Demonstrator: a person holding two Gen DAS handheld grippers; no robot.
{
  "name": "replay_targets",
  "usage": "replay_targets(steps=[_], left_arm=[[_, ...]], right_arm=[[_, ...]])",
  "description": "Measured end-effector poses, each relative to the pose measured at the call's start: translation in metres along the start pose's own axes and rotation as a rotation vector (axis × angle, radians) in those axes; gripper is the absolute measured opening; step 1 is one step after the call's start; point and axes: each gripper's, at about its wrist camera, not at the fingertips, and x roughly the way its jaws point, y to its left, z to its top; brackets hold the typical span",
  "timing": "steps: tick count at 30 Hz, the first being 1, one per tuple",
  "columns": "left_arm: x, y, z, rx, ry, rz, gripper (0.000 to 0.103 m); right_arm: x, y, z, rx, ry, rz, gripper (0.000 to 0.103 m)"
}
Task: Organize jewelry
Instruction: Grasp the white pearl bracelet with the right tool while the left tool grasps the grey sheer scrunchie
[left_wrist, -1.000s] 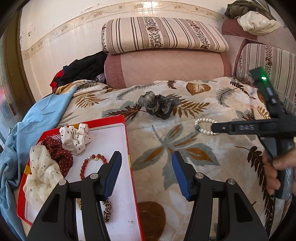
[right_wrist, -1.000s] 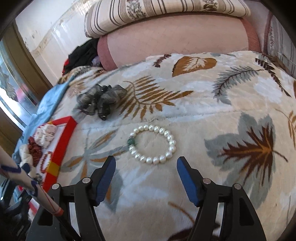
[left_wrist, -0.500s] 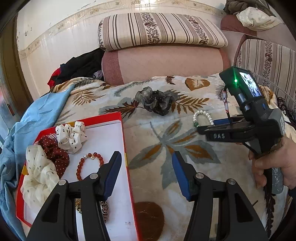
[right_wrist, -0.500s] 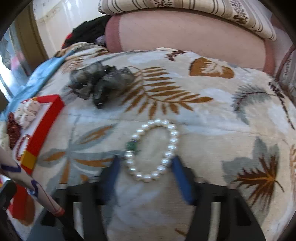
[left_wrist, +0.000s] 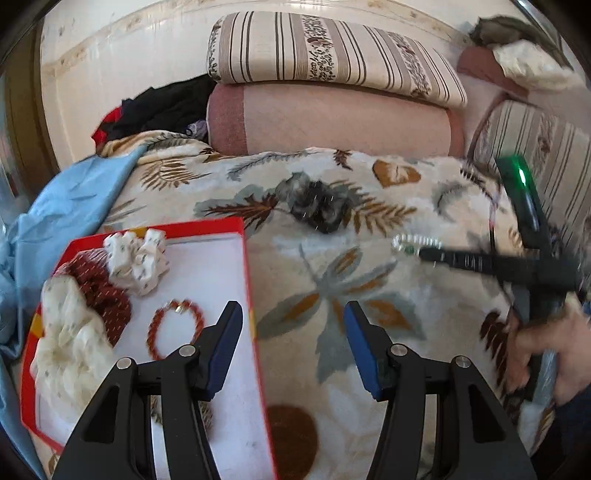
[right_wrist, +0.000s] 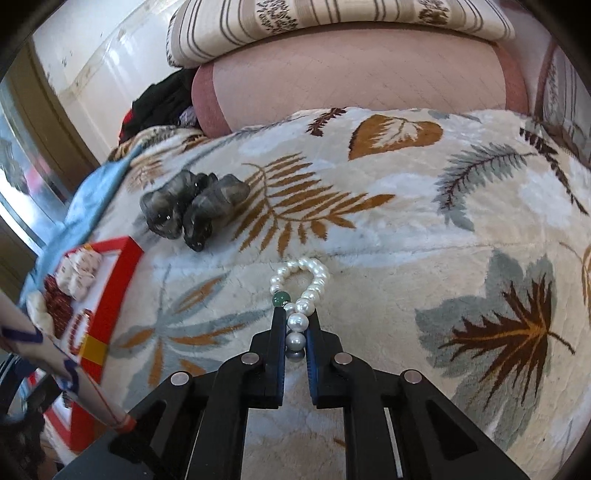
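Right gripper (right_wrist: 296, 325) is clamped on the pearl bracelet (right_wrist: 301, 286), its loop poking out ahead. Left gripper (left_wrist: 292, 334) hangs released, straddling the red tray's (left_wrist: 248, 280) edge.

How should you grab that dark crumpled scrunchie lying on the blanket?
Pinch the dark scrunchie across one of its puffy folds, coming down from above. It lies loose and bunched on the soft leaf-print blanket, so a raised fold is easier to pinch than its flat edge. The left gripper is open and empty; the right gripper is shut on the pearl bracelet.
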Motion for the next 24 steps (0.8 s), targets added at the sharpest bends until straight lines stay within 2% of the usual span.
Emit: replay_targets(steps=[4,10,13,15,16,17,18,19,22,24], left_arm=[[0.021,-0.002,0.045,-0.073,0.047,-0.062,0.067],[0.093,-0.011,0.105,-0.064,0.140,0.013,0.071],[0.132,-0.010,0.115,-0.083,0.193,0.075,0.071],[0.155,-0.006,0.117,-0.120,0.225,0.078,0.071],[0.165,-0.005,0.117,-0.141,0.241,0.065,0.065],[0.172,-0.005,0.116,-0.158,0.251,0.053,0.040],[0.178,-0.004,0.114,-0.179,0.268,0.037,0.027],[0.182,-0.003,0.110,-0.200,0.276,0.029,0.019],[0.170,-0.010,0.101,-0.172,0.224,0.047,0.014],[0.154,-0.014,0.095,-0.172,0.193,0.029,0.013]], right_arm=[[-0.002,-0.005,0.000,0.032,0.007,0.021,0.010],[0.002,-0.017,0.000,0.087,0.030,0.055,0.010],[0.004,-0.018,0.001,0.094,0.039,0.060,0.010],[0.004,-0.019,0.002,0.096,0.038,0.059,0.010],[0.004,-0.020,0.002,0.097,0.038,0.060,0.010],[0.004,-0.020,0.002,0.098,0.040,0.061,0.010],[0.004,-0.021,0.002,0.099,0.042,0.059,0.010],[0.005,-0.022,0.003,0.104,0.042,0.056,0.010],[0.005,-0.025,0.005,0.116,0.043,0.064,0.010],[0.002,-0.027,0.007,0.120,0.034,0.064,0.010]])
